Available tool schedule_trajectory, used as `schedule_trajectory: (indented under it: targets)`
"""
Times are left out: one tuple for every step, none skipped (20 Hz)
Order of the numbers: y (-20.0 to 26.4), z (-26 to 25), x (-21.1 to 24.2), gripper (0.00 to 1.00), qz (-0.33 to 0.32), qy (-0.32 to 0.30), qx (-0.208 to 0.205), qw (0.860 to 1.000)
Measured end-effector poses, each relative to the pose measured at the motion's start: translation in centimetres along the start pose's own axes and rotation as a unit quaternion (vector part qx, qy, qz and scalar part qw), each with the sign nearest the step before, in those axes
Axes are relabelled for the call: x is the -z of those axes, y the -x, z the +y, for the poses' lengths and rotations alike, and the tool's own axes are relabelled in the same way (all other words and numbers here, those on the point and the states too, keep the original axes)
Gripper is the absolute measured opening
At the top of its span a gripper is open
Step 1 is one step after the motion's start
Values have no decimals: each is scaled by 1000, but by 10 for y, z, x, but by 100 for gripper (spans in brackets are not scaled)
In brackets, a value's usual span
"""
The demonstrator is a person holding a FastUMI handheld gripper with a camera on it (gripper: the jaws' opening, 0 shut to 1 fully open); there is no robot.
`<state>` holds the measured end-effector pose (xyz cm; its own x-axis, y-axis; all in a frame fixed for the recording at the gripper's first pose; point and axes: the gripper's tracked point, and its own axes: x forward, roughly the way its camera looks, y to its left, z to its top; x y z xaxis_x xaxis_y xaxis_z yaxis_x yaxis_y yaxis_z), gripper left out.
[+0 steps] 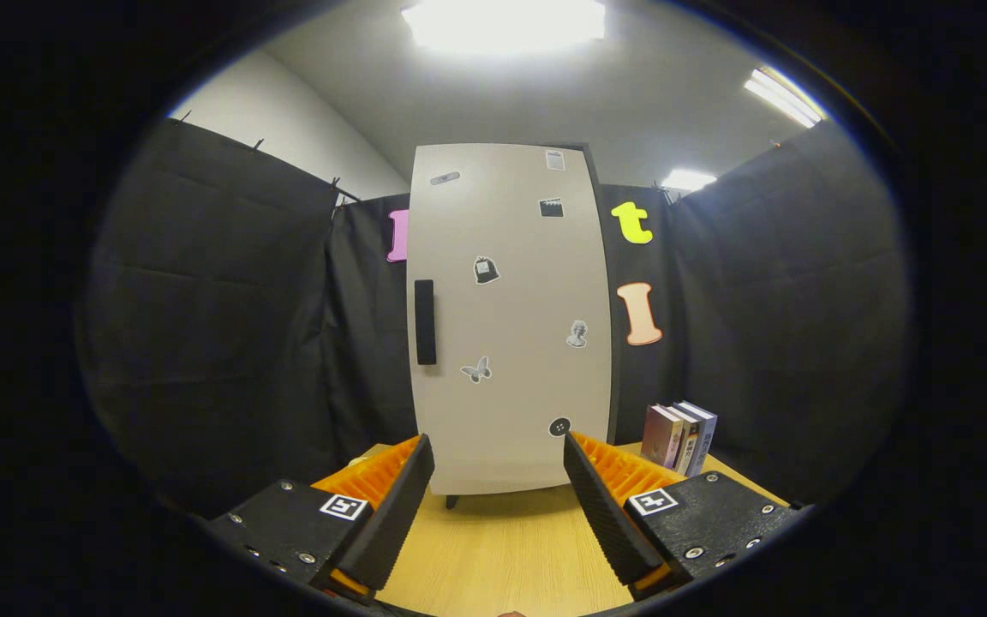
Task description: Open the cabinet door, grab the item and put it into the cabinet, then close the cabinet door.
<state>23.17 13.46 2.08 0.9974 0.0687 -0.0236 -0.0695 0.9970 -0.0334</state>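
I hold the gripper (pixel 499 506) with fingers spread wide, gripping nothing, above the wooden table (pixel 502 557). It faces the cabinet door (pixel 511 317), which is closed; the handle (pixel 425 321) sits on the door's left edge, so I judge approach belongs there. The books (pixel 678 437), probably the item, stand upright just right of the cabinet.

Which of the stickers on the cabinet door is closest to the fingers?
The round black sticker, low on the cabinet door, just above one finger of the open gripper. The butterfly sticker and the others sit higher.
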Motion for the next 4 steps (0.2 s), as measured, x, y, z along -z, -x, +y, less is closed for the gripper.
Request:
schedule_trajectory:
  targets:
    - [1, 0, 0, 94, -1, -1, 0, 1000]
    - [0, 1, 0, 95, -1, -2, 0, 1000]
    - [0, 1, 1, 95, 2, -1, -1, 1000]
    - [-1, 1, 2, 95, 2, -2, -2, 1000]
